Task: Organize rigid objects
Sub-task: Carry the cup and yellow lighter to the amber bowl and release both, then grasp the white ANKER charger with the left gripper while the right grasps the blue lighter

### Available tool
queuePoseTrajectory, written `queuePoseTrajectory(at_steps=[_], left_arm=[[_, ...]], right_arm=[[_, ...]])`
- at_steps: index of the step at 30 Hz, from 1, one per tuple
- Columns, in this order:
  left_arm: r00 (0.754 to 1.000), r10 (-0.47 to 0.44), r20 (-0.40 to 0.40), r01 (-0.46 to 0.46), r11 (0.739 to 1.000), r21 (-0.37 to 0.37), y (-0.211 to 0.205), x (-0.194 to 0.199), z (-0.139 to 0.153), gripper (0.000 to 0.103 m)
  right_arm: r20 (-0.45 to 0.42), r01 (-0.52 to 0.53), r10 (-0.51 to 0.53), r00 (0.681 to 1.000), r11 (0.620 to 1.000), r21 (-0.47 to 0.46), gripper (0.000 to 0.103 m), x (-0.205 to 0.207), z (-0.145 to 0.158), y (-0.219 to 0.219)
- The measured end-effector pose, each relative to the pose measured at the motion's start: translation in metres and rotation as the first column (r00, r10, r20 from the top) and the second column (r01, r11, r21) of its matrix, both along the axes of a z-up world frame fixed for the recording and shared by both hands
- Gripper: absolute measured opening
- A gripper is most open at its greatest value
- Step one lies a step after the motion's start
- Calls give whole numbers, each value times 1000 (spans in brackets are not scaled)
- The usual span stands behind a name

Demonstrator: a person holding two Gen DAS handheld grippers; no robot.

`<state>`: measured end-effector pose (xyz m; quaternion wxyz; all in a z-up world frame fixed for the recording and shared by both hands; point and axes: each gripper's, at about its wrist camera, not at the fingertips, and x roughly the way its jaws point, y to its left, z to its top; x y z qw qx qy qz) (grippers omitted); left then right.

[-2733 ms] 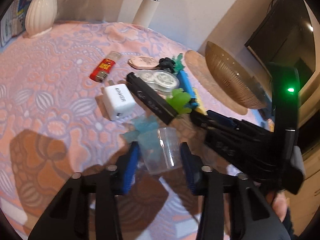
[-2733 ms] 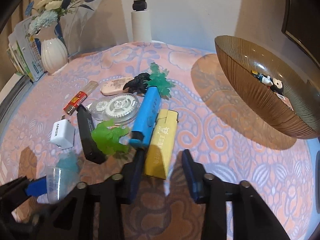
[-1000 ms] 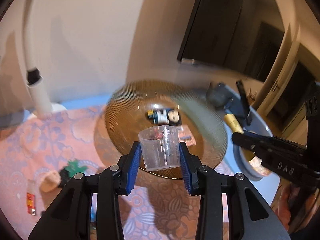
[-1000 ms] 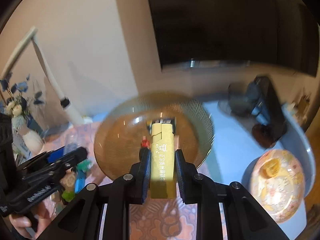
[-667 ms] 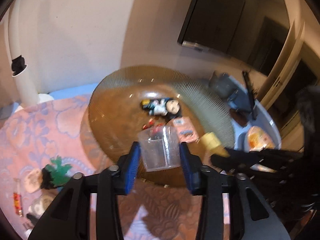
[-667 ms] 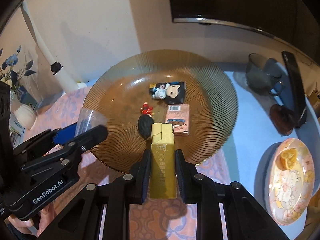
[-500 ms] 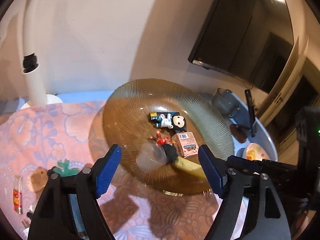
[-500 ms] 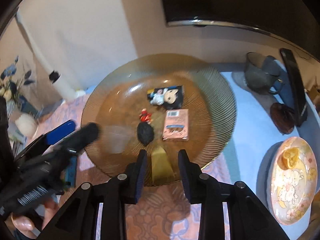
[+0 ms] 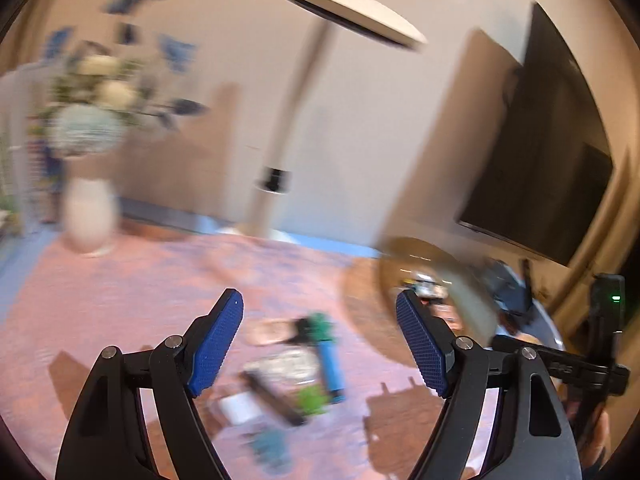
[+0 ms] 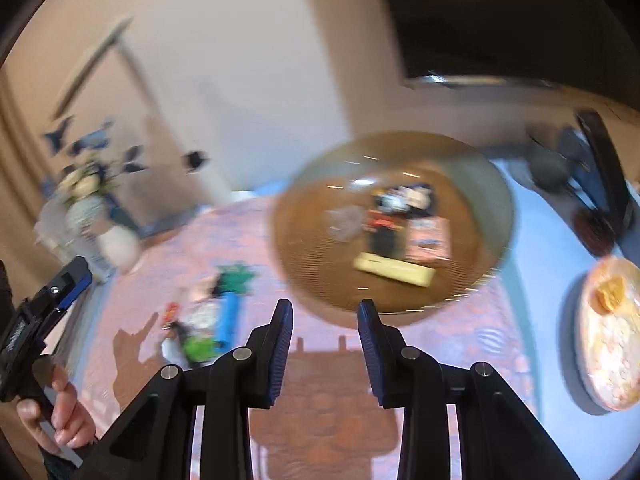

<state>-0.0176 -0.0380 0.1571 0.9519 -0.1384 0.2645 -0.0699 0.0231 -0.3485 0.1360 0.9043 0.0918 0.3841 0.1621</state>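
Both views are blurred by motion. The brown ribbed glass bowl (image 10: 492, 184) holds the yellow bar (image 10: 394, 269), the clear plastic cup (image 10: 344, 220), a pink box (image 10: 430, 238) and small toys. My right gripper (image 10: 325, 344) is open and empty, above the cloth in front of the bowl. My left gripper (image 9: 319, 342) is open wide and empty, high over the loose pile: a blue bar (image 9: 331, 364), a green figure (image 9: 313, 398), a black bar (image 9: 272, 398), a white charger (image 9: 240, 408). The bowl (image 9: 472, 300) is at its right.
A white vase with flowers (image 9: 89, 216) and a white lamp post (image 9: 276, 168) stand at the back of the pink patterned cloth (image 9: 140, 288). A plate with food (image 10: 610, 332), a dark mug (image 10: 550, 164) and a black stand (image 10: 608, 168) sit right of the bowl.
Both grippers opened and dropped the cup and the yellow bar into the bowl, then pulled back. The left gripper has swung left toward the pile on the cloth.
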Motion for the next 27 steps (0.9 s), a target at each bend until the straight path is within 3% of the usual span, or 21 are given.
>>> queuePoseTrajectory(at_steps=[2,3,8,12,14,21,27], left_arm=[[999,49,-12,-49,998,37,21,-13,-10,78],[998,64,-20,-62,997,50,28,-16,-19,78],[978,164,-127,-135,968,211,49,-18,-87,80],[971,165,-175,-117,959,258,50,-10,-125,80],[963,157,-218,-99,961,257,51,-7,-136,79],[964,114,-239,-63,975,211,54,-8,-140,80],[971,108,-215,-60,974,221,49,-12,-136,79]], right_arm=[[19,-30,30,999,1000,1,51,-8,-4,17],[20,-41,41,999,999,-4,54,-11,-12,27],[-50,-99,96,994,993,-69,54,-14,-80,72],[-101,-122,114,988,990,-73,54,-9,-117,85],[-95,-118,110,989,989,-91,54,-8,-120,87],[-44,-114,108,993,976,-183,54,-11,-119,100],[-67,-103,92,994,976,-192,54,-6,-118,98]])
